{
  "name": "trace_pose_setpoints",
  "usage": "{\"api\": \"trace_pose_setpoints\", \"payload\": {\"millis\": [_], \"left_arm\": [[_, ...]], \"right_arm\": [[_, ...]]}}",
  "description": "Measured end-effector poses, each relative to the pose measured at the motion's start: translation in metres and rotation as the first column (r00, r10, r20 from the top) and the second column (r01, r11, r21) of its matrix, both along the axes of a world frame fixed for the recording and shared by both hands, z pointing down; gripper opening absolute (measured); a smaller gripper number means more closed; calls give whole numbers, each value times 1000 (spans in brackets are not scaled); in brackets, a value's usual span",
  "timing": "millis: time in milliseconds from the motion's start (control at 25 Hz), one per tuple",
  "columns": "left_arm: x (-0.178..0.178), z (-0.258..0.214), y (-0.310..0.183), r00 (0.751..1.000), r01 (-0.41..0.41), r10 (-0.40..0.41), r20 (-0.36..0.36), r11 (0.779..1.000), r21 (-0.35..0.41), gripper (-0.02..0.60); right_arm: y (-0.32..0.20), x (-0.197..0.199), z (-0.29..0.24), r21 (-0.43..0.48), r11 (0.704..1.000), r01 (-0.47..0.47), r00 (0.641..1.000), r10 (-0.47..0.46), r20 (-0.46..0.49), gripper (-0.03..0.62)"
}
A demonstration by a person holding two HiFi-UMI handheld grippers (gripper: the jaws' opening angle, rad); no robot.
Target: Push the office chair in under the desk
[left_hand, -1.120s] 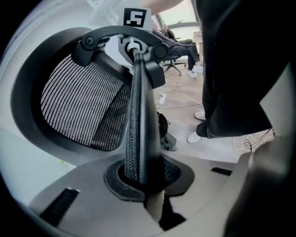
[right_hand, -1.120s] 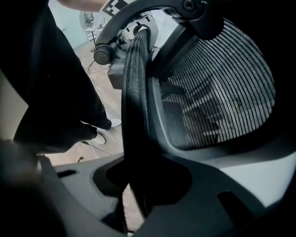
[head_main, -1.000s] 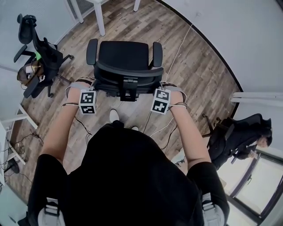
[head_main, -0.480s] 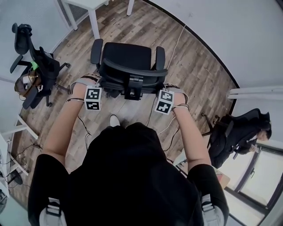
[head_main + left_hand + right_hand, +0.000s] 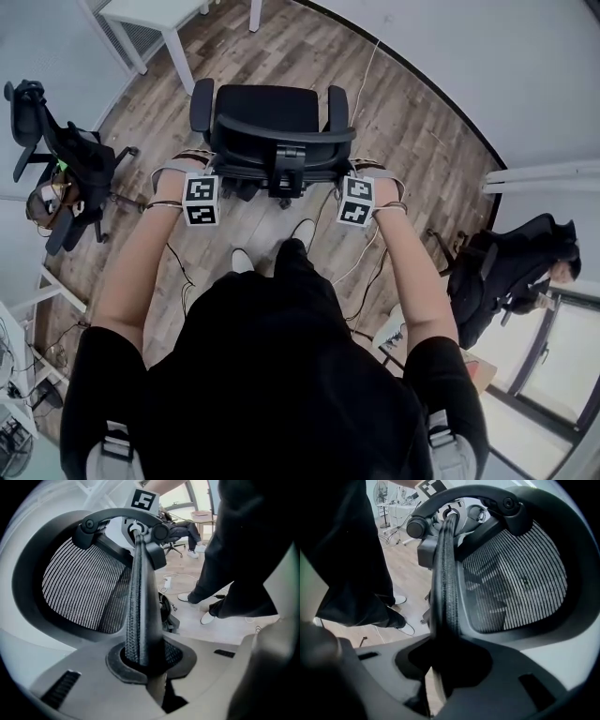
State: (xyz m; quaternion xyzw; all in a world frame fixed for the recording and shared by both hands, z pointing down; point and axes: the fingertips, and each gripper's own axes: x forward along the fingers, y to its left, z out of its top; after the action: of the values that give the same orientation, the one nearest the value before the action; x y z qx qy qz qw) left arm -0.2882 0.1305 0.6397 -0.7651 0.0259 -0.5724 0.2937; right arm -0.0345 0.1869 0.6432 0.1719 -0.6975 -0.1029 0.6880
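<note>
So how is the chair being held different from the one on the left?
The held chair has a bare seat; the left chair is piled with belongings. The left gripper and the right gripper, whose jaws have just closed further, clamp the held chair's backrest; nobody touches the left chair. Both are black, with armrests.

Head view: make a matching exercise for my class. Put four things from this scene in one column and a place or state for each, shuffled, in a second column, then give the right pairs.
Column one
1. office chair
2. white desk
3. white cable
4. left gripper

Column two
a. shut on the edge of the chair's back
b. top left corner of the head view
c. lies on the wood floor to the right of the chair
d. in front of the person, seat facing away from them

Pairs: 1-d, 2-b, 3-c, 4-a
</note>
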Motion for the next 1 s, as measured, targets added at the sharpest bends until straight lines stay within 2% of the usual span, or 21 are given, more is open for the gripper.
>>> {"api": "trace_pose_setpoints", "payload": {"millis": [600, 1000], "left_arm": [[84, 2, -88, 996, 86, -85, 33, 996, -30, 37], [136, 4, -132, 982, 184, -182, 42, 981, -51, 37]], "right_arm": [[-102, 87, -1, -14, 995, 96, 995, -95, 35, 78], [-172, 141, -1, 6, 982, 189, 981, -189, 35, 75]]}}
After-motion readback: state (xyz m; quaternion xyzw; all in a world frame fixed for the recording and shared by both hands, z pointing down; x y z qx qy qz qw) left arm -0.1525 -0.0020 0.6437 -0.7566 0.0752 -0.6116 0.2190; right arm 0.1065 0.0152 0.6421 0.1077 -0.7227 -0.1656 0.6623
